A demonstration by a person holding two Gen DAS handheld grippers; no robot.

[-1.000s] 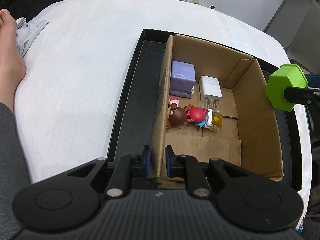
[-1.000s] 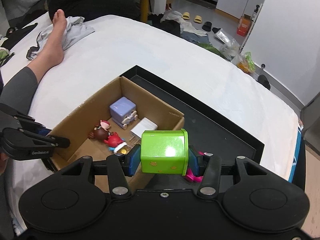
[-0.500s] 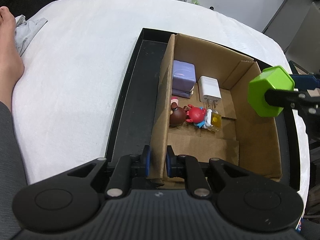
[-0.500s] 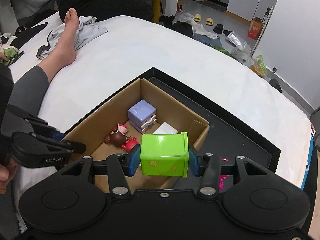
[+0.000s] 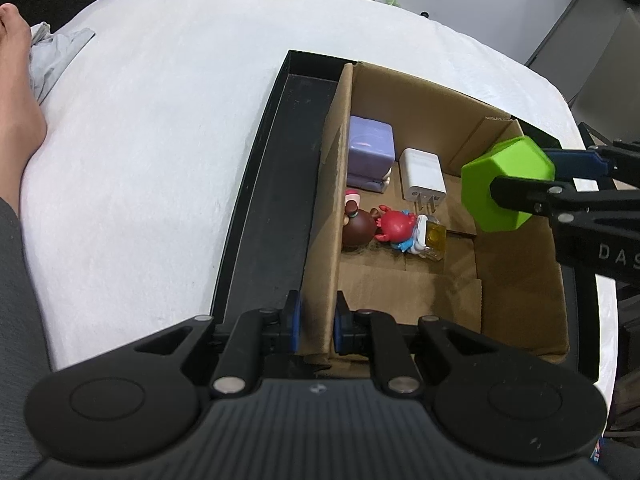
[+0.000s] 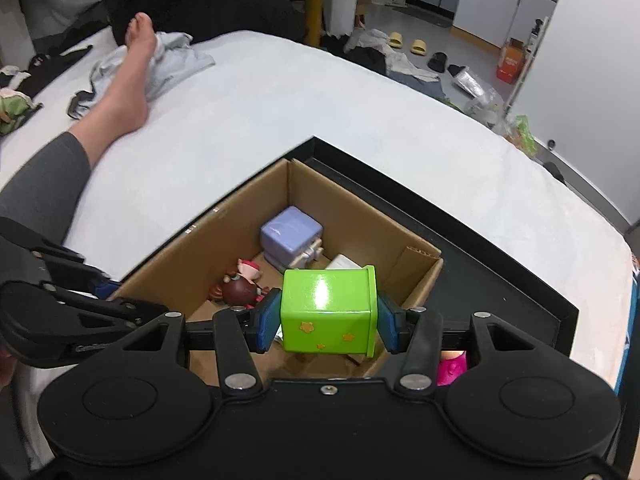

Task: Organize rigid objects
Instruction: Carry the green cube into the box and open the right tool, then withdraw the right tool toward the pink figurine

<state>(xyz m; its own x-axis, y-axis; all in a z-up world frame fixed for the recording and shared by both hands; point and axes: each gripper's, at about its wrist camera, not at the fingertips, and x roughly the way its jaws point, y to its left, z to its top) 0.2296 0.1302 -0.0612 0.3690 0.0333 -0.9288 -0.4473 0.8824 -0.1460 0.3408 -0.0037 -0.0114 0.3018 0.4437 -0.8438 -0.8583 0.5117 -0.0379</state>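
Green block [image 6: 328, 310], glossy hexagonal plastic with star stickers, pinched between right gripper [image 6: 327, 322] pads, held over cardboard box [image 5: 520, 312]. Box's corrugated near wall clamped by left gripper [image 5: 316, 322]. Purple cube [image 5: 369, 151], white charger [image 5: 422, 174], figurines beyond on floor. Block carried further inward than second ago.

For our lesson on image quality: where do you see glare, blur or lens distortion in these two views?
Right wrist view: a bright glare patch on the green container; the cardboard box rim looks slightly motion-blurred. Left wrist view: sharp, but the fisheye bows the black tray edge and the white bed.
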